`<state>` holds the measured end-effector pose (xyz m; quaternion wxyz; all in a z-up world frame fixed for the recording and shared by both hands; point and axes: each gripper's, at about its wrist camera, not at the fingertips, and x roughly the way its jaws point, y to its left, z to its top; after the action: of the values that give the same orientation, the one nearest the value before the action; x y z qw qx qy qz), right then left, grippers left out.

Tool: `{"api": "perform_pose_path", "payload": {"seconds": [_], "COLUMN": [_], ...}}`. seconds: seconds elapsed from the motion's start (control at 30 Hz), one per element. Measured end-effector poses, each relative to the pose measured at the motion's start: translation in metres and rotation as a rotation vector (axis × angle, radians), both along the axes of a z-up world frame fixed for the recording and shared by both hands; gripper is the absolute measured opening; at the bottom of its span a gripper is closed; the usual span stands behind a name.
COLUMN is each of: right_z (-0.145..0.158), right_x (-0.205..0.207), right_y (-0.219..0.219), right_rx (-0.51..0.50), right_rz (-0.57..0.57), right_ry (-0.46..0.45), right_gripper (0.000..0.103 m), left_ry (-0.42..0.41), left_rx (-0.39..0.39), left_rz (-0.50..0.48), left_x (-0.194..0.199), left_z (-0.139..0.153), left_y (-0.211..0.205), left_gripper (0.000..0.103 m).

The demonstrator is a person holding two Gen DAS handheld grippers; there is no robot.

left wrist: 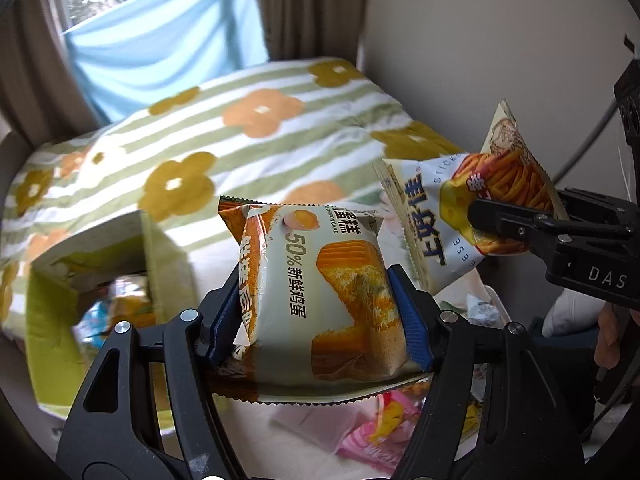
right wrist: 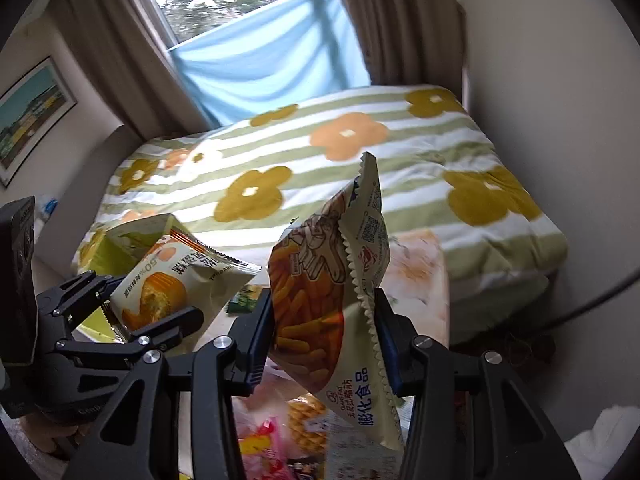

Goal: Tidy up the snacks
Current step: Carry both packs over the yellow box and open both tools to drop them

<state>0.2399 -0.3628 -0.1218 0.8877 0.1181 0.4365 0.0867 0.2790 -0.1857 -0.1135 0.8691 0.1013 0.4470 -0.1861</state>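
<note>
Left gripper (left wrist: 316, 312) clamped on cake pack (left wrist: 316, 292), blue pads pressing its two long sides; jaws about half spread, pack upright between them and lifted off the surface. Right gripper (right wrist: 324, 336) nearly closed on chip bag (right wrist: 332, 300), pinching it edge-on; bag stands tilted above the fingers, serrated seam toward the lens.

Left wrist view only: open green box (left wrist: 52, 312) to the left of the left gripper and below it, with blurred wrappers inside; a pink wrapper (left wrist: 380, 436) under the jaws; the right gripper seen from the side at far right, its tips closed on the lower part of the chip bag.

Right wrist view only: framed picture (right wrist: 34, 112) on the wall, far left; the left gripper seen from the side at lower left with the cake pack angled up out of it; loose wrappers in pink and yellow below the right jaws; a QR code on the back of the chip bag.

Both views: bed with striped flower quilt (left wrist: 260, 128) beyond the grippers, blue cloth (left wrist: 168, 48) at the window behind.

Writing: cake pack reads "50%" with Chinese characters beside it, and "CAKE" in small print. Chip bag front shows "STICK" and large blue Chinese characters; back shows "TRANS FAT" and "膨化食品". Right gripper's body is marked "DAS".
</note>
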Motion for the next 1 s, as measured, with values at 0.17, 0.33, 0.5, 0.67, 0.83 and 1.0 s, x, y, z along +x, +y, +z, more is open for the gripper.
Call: {"api": "perform_pose_path", "payload": {"seconds": [0.17,0.33,0.5,0.67,0.83,1.0], "right_z": [0.020,0.034,0.035,0.026,0.011,-0.009], "right_x": [0.008,0.015,0.023,0.034,0.045,0.051], "right_y": [0.046,0.104,0.161,0.230,0.292,0.328], "right_rx": [0.001,0.005,0.022,0.025,0.021,0.012], "right_rz": [0.092,0.165,0.203,0.242,0.256,0.246], "right_ry": [-0.051,-0.090,-0.091,-0.063,-0.024,0.034], "right_gripper": [0.043,0.043,0.043,0.043,0.043,0.043], "left_ry": [-0.049,-0.074,-0.060,-0.029,0.019,0.073], "left_rx": [-0.013,-0.017,-0.004,0.006,0.006,0.014], "left_rz": [0.113,0.201,0.259,0.297,0.319,0.306], "left_x": [0.001,0.004,0.007,0.011,0.019,0.032], "left_z": [0.024,0.035,0.032,0.022,0.000,-0.028], "left_y": [0.062,0.131,0.203,0.275,0.336,0.368], "left_gripper": [0.065,0.065,0.065,0.065,0.065,0.065]}}
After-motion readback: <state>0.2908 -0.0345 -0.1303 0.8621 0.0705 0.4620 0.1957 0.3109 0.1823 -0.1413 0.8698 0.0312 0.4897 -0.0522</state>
